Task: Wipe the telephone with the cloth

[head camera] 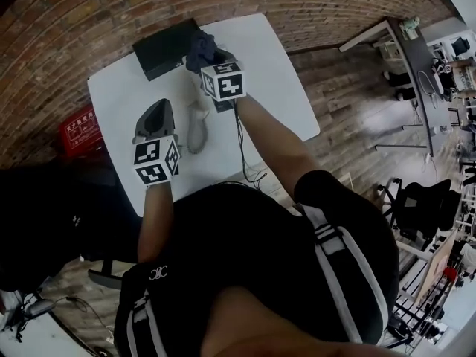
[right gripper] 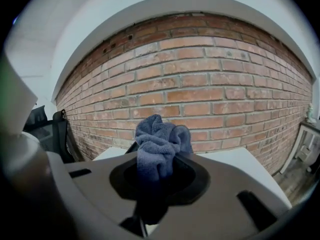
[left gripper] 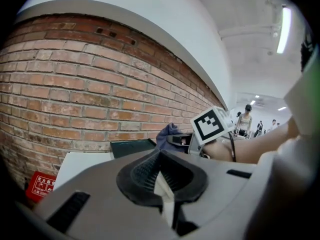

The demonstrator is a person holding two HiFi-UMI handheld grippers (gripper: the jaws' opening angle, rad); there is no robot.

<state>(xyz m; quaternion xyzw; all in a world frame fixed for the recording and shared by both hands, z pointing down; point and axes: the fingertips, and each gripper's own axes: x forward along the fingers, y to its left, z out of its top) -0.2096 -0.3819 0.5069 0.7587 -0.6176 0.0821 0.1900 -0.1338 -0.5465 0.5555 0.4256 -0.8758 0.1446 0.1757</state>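
My right gripper point(head camera: 213, 58) is shut on a bunched blue-grey cloth point(head camera: 201, 49) and holds it over the near edge of a flat black telephone point(head camera: 165, 47) at the table's far side. In the right gripper view the cloth point(right gripper: 160, 141) sticks up from between the jaws, hiding most of the telephone point(right gripper: 131, 147). My left gripper point(head camera: 158, 111) hovers over the table to the near left, jaws together, nothing held. From the left gripper view point(left gripper: 160, 160) I see the cloth point(left gripper: 167, 134) and the telephone point(left gripper: 132, 146) ahead.
A pale elongated object point(head camera: 197, 129) lies on the white table point(head camera: 282, 88) between the grippers, and a thin black cable point(head camera: 242, 151) trails to the near edge. A brick wall point(head camera: 89, 21) backs the table. A red box point(head camera: 80, 130) stands at its left.
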